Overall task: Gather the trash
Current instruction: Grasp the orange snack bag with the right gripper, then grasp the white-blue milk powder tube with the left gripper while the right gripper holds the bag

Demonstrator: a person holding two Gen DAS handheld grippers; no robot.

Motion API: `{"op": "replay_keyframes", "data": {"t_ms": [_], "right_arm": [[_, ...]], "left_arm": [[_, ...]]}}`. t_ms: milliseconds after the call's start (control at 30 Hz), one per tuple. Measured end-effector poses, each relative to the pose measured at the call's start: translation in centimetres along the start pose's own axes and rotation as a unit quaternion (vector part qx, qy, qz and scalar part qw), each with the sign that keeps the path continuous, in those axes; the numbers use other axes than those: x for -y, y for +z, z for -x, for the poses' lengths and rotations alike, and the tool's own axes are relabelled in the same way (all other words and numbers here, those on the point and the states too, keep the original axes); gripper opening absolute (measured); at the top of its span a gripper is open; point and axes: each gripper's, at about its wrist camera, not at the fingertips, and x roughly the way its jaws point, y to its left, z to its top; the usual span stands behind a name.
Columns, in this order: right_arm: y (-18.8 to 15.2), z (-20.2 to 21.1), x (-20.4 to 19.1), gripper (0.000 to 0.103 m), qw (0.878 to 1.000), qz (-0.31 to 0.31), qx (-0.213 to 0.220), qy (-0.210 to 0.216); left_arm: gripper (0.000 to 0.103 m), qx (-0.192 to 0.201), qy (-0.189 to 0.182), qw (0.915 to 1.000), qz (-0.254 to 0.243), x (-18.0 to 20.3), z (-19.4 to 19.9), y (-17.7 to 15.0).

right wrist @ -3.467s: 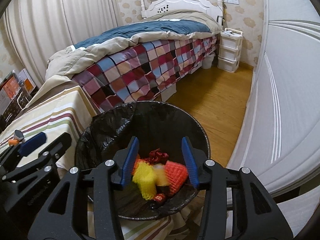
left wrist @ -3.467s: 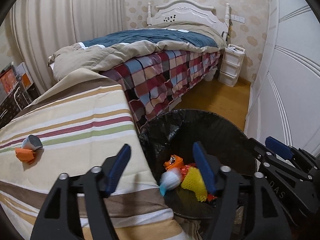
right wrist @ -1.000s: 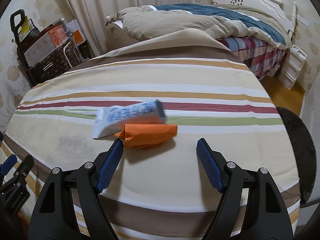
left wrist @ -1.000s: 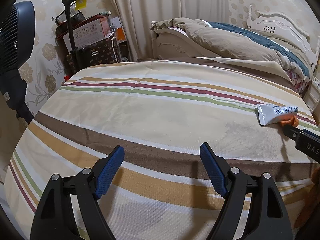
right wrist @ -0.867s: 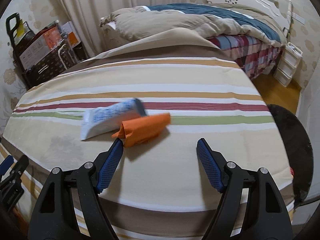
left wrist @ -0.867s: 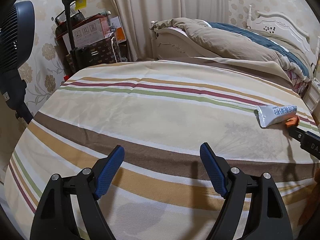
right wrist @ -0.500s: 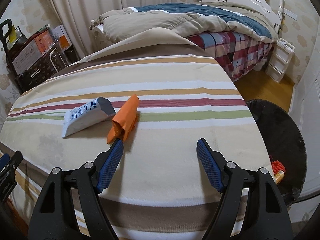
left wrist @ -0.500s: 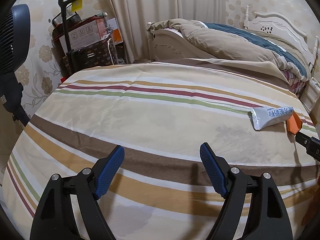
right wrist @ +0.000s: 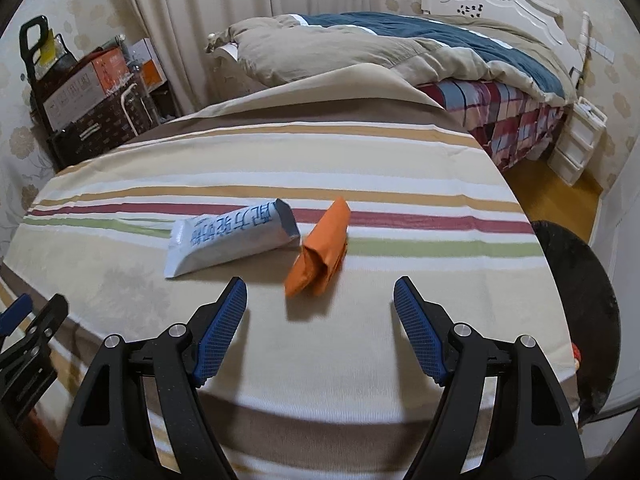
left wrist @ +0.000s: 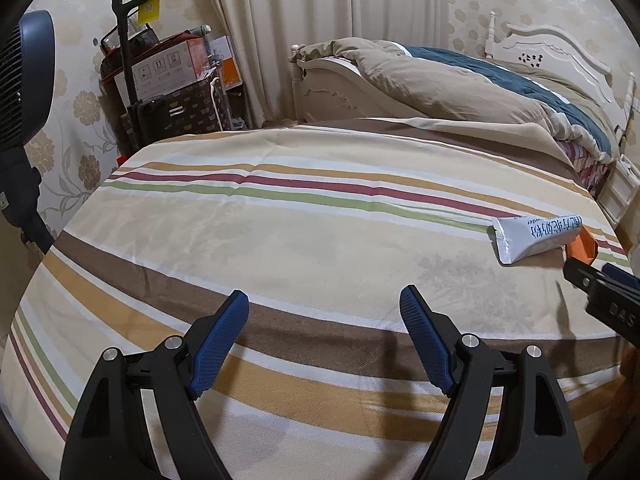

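A white packet with blue print (right wrist: 232, 240) and a crumpled orange wrapper (right wrist: 322, 254) lie side by side on the striped tablecloth (right wrist: 360, 344). My right gripper (right wrist: 320, 320) is open and empty, just short of the orange wrapper, which sits in line with the gap between its jaws. My left gripper (left wrist: 324, 332) is open and empty over bare cloth, well to the left of the trash. In the left wrist view the packet (left wrist: 536, 238) and the orange wrapper (left wrist: 584, 246) show at the far right, beside the right gripper's tip (left wrist: 604, 284).
A black-lined trash bin (right wrist: 576, 304) stands on the floor past the table's right edge. A bed with a checked cover (right wrist: 440, 60) is behind. Boxes and a trolley (left wrist: 168, 80) stand at the back left. A fan (left wrist: 24, 92) is at the far left.
Both grippers swung from above the trash bin to the table. Over the last second the right gripper turned, so the orange wrapper now sits between its jaws' line. The left gripper barely moved.
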Motion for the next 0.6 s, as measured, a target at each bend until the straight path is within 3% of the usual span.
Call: {"op": "replay_keyframes", "data": {"t_ms": [333,500,600], "right_arm": [[0.9,-1.0,1.0,0.049,1.0,-0.008,-0.004,-0.007],[1.0,-0.9,1.6,0.029,1.0,-0.006,-0.002,-0.011],[0.9,-0.8,2.3,0.022,1.0,-0.009,-0.002,-0.009]], "left_arm": [[0.078,0.004,-0.022,0.9995,-0.02,2.1,0.0,0.2],[0.078,0.006,-0.035,0.9984,-0.043,4.1,0.2,0.2],[0.078,0.007,-0.04,0.9976,-0.056,5.3,0.2,0.1]]}}
